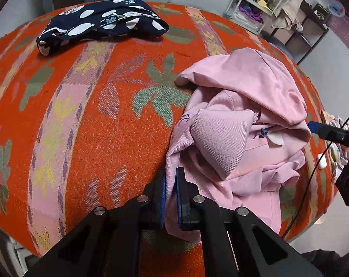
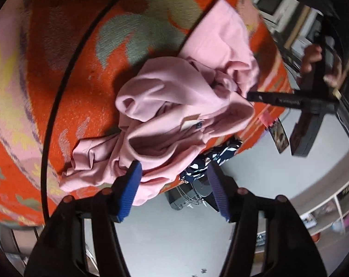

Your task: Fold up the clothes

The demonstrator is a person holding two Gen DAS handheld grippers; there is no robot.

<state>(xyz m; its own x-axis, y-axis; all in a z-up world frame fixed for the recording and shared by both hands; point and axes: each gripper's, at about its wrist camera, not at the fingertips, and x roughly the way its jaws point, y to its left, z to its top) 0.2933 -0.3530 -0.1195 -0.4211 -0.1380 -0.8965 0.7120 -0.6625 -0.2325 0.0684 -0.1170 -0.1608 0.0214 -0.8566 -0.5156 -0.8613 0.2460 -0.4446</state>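
Observation:
A crumpled pink hoodie (image 1: 243, 115) lies on the right part of an orange flowered bedspread (image 1: 105, 127). My left gripper (image 1: 172, 184) is shut on the hoodie's near edge, with pink cloth pinched between its blue pads. In the right wrist view the same hoodie (image 2: 174, 106) lies heaped near the bed's edge. My right gripper (image 2: 174, 175) hangs open just above its hem, its pads apart and pressing on nothing. The left gripper (image 2: 251, 96), held by a hand (image 2: 312, 60), bites the hoodie's far side. A navy polka-dot garment (image 1: 100, 23) lies folded at the far left.
Open shelves (image 1: 278, 11) with cloths stand beyond the bed on the right. A black cable (image 2: 49, 115) arcs over the bedspread. A small white object (image 1: 322, 161) lies by the right edge. The navy garment (image 2: 204, 164) lies by the bed's edge, grey floor (image 2: 174, 242) beyond.

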